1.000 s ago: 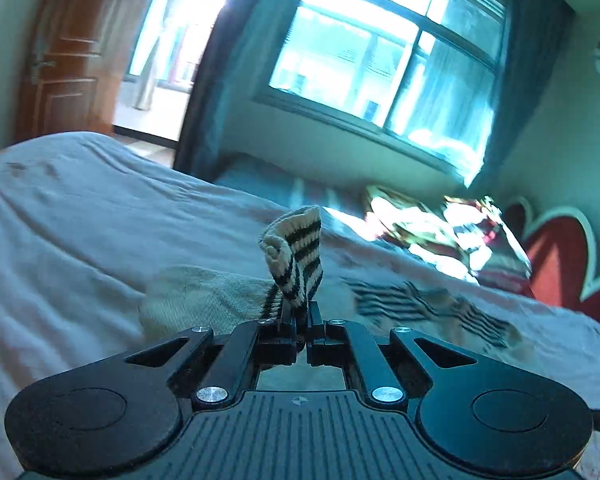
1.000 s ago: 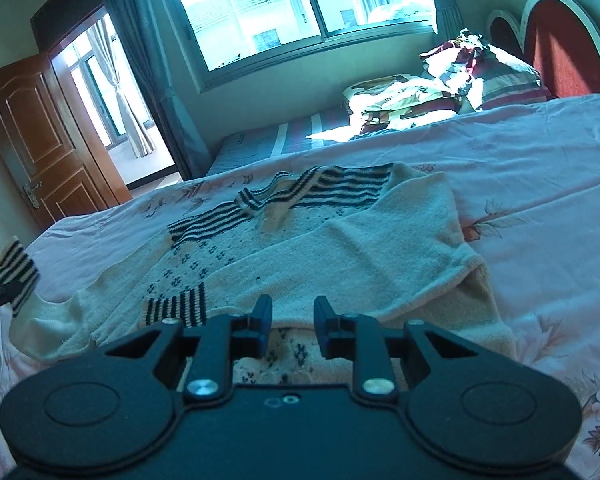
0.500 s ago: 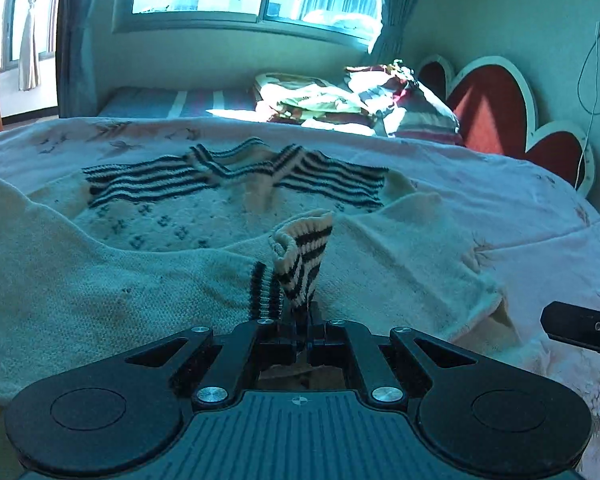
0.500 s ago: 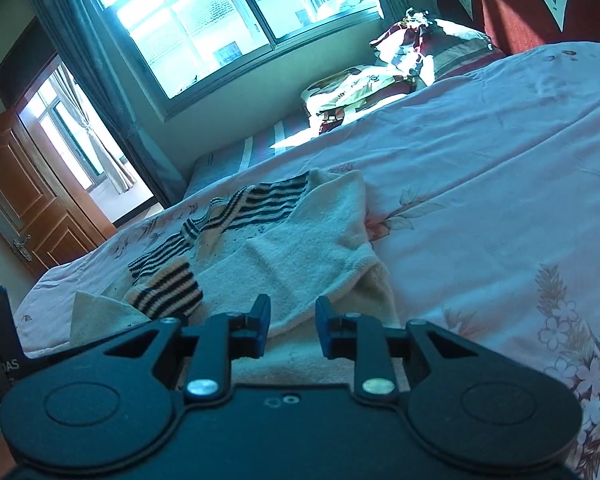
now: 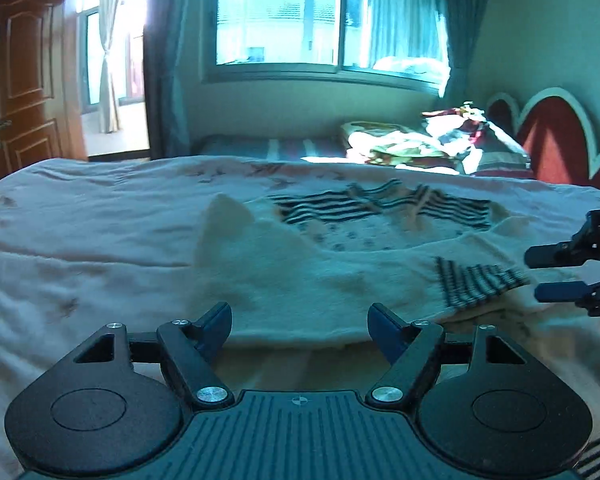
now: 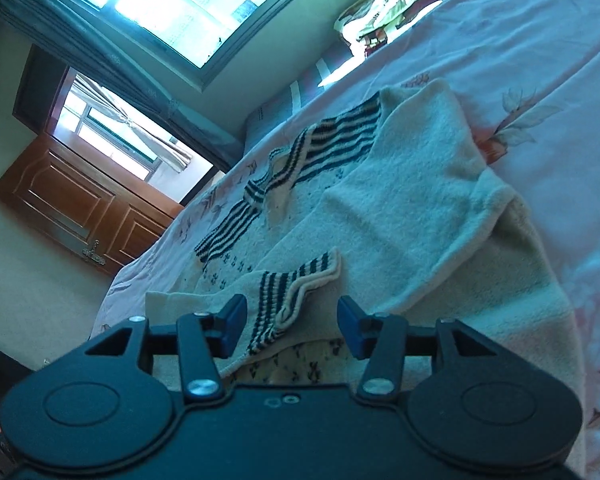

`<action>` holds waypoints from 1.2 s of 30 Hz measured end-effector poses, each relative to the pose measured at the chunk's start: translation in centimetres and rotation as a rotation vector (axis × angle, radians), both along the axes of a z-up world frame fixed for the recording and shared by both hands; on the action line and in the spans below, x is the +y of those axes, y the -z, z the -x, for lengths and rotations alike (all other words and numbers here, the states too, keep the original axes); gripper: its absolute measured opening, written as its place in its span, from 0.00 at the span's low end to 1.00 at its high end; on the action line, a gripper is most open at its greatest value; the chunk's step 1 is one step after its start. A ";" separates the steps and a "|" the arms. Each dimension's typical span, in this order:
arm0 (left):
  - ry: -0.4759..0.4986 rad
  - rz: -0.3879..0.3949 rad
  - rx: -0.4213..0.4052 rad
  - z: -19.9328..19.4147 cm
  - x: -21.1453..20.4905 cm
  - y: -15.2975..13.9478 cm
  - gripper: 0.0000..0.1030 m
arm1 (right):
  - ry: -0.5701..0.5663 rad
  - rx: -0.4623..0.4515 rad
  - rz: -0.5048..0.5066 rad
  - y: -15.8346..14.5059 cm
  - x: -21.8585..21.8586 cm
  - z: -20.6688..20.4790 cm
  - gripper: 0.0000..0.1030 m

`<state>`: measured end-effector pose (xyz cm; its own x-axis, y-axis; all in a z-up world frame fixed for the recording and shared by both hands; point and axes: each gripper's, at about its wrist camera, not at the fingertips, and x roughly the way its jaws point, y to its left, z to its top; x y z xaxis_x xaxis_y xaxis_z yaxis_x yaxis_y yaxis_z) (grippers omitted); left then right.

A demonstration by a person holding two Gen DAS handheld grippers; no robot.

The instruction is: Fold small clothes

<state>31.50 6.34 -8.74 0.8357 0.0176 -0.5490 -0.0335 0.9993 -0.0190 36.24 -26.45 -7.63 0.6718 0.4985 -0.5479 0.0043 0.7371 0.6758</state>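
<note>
A: Item one, the sweater [image 5: 300, 276]. Where do I log it?

B: Flat on the bed [image 5: 80, 232], across its middle, neckline towards the window-side edge. Cream knit, dark stripes at collar and cuffs. Both sleeves folded in over the body; the striped cuff [image 6: 296, 296] lies on top, near the hem.

A: Item two, my left gripper [image 5: 300, 330]?

B: Jaws spread wide, nothing between them, hovering at the near hem edge. Item three, right gripper [image 6: 288, 326]: also spread, empty, its fingers either side of that cuff but not closed on it.

A: Step in hand, as I judge it?

B: Sleeves look done, so the next fold is probably hem up towards collar. I'd have each claw pinch the hem near its own corner, catching every layer (the sleeve lies loose on top and could slide), then lift both together and level so the fold line stays straight.

A: What does each view add?

B: The left wrist view shows the right gripper's fingers [image 5: 556, 256] at the sweater's right edge, and the folded sleeve's peak. The right wrist view alone shows the right-hand sleeve [image 6: 412, 208] folded flat and the body's patterned knit beneath the cuff.
</note>
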 end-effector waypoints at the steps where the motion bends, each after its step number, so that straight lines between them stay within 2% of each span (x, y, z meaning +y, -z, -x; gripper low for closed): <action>1: -0.034 -0.004 0.028 0.1 1.5 0.5 0.73 | 0.001 0.017 0.010 0.3 0.5 -0.4 0.39; 2: -0.049 -0.010 0.041 0.3 2.5 0.8 0.69 | -0.002 0.029 0.035 0.6 1.0 -0.7 0.19; 3: -0.057 -0.015 0.048 0.3 3.5 1.1 0.68 | -0.013 0.032 0.066 0.6 1.5 -1.0 0.08; 4: -0.052 -0.015 0.060 0.2 4.0 1.5 0.67 | -0.018 0.027 0.110 0.5 1.9 -1.2 0.06; 6: -0.035 -0.021 0.095 -0.5 4.6 2.4 0.64 | -0.003 -0.033 0.196 -0.5 2.3 -0.7 0.06; 9: -0.010 -0.015 0.082 -1.1 4.7 2.8 0.59 | 0.066 -0.123 0.277 -2.6 1.0 0.4 0.06; 11: -0.003 -0.028 0.069 -1.6 4.5 2.8 0.46 | 0.104 -0.109 0.271 -2.8 -0.7 0.4 0.06; 14: 0.000 0.017 0.063 -3.0 4.5 2.7 0.46 | 0.093 -0.075 0.275 -2.0 -1.6 -0.1 0.06; 16: 0.022 0.003 0.070 -3.7 4.2 3.0 0.46 | 0.084 -0.080 0.280 -2.0 -1.5 -0.2 0.06; 17: 0.029 0.006 0.073 -3.8 4.2 3.1 0.36 | 0.083 -0.083 0.282 -2.0 -1.4 -0.2 0.06; 18: 0.035 0.035 0.071 -3.9 4.4 3.1 0.21 | 0.081 -0.080 0.283 -1.9 -1.4 -0.2 0.06; 19: 0.031 0.063 0.062 -3.9 4.6 3.0 0.14 | 0.076 -0.074 0.286 -1.8 -1.2 -0.2 0.06; 21: 0.004 0.104 0.016 -3.4 5.0 2.6 0.14 | 0.070 -0.078 0.308 -1.7 -1.1 0.1 0.06; 23: -0.015 0.135 0.015 -3.2 5.4 2.6 0.13 | 0.065 -0.095 0.318 -2.1 -1.1 0.7 0.06; 29: -0.019 0.149 0.025 -3.0 5.6 3.3 0.13 | 0.068 -0.070 0.360 -1.3 -1.6 0.4 0.06; 33: -0.021 0.150 0.034 -3.0 5.7 3.5 0.13 | 0.068 -0.138 0.362 -2.0 -1.7 1.0 0.06; 36: -0.014 0.147 0.070 -3.4 5.6 3.9 0.13 | 0.049 -0.092 0.400 -0.9 -1.6 0.6 0.06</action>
